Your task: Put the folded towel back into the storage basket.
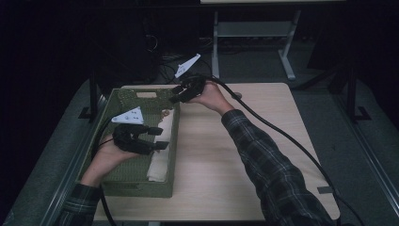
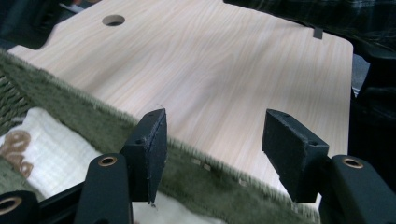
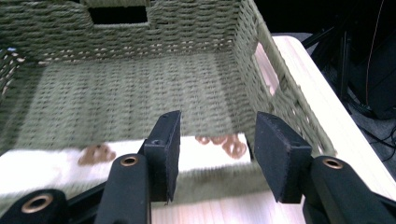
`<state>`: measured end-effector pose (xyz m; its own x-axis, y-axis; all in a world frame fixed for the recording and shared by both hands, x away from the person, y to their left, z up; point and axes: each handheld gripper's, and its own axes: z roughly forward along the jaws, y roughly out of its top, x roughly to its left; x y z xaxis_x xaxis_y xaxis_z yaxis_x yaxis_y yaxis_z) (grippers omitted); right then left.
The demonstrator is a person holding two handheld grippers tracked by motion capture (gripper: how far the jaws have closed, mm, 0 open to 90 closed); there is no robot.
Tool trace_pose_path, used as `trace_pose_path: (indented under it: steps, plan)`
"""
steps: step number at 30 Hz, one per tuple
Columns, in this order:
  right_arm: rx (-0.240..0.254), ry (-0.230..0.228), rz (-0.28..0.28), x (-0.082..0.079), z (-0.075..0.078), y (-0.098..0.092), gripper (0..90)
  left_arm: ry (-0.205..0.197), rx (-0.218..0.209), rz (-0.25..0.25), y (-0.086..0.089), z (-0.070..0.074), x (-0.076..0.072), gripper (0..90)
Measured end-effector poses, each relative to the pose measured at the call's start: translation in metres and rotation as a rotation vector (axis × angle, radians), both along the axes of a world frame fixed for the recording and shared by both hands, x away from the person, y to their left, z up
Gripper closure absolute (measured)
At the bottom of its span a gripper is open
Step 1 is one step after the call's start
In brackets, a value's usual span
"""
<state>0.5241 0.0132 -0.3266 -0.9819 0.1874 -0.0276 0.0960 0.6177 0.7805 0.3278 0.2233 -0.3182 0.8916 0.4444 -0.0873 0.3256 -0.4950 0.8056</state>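
Dark room, metal table legs and cables at far side. Light wood-grain table (image 1: 263, 141) in centre, 1 round hole near its far edge. Green woven basket (image 1: 123, 188) on left part of table, long side running near to far. Folded white towel (image 1: 159, 162) with brown pattern inside basket, lying along its right wall.

Left gripper (image 1: 157, 137) over near half of basket, pointing right across the towel. 2 jaws spread apart, nothing between the pads; basket rim and bare tabletop visible through the gap in left gripper view (image 2: 212, 140).

Right gripper (image 1: 178, 94) at far right corner of basket, above the rim, pointing left and down. Jaws released, gap clear, no cloth in the pads; towel (image 3: 205, 156) below and just beyond them in right gripper view (image 3: 217, 149).

Plaid sleeve (image 1: 273, 174) on right forearm, cable trailing over table toward near right.
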Motion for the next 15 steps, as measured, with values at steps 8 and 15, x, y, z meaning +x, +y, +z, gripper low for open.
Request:
trace_pose_path:
  steps: [8, 15]
  plan:
    - [0.01, 0.004, -0.022, -0.01, 0.002, -0.042, 47.0, -0.004, 0.0, 0.009, -0.029, 0.002, -0.002, 37.8]
    - [0.024, 0.006, -0.035, -0.015, -0.004, -0.084, 45.3, -0.019, 0.016, 0.026, -0.058, 0.003, -0.001, 35.5]
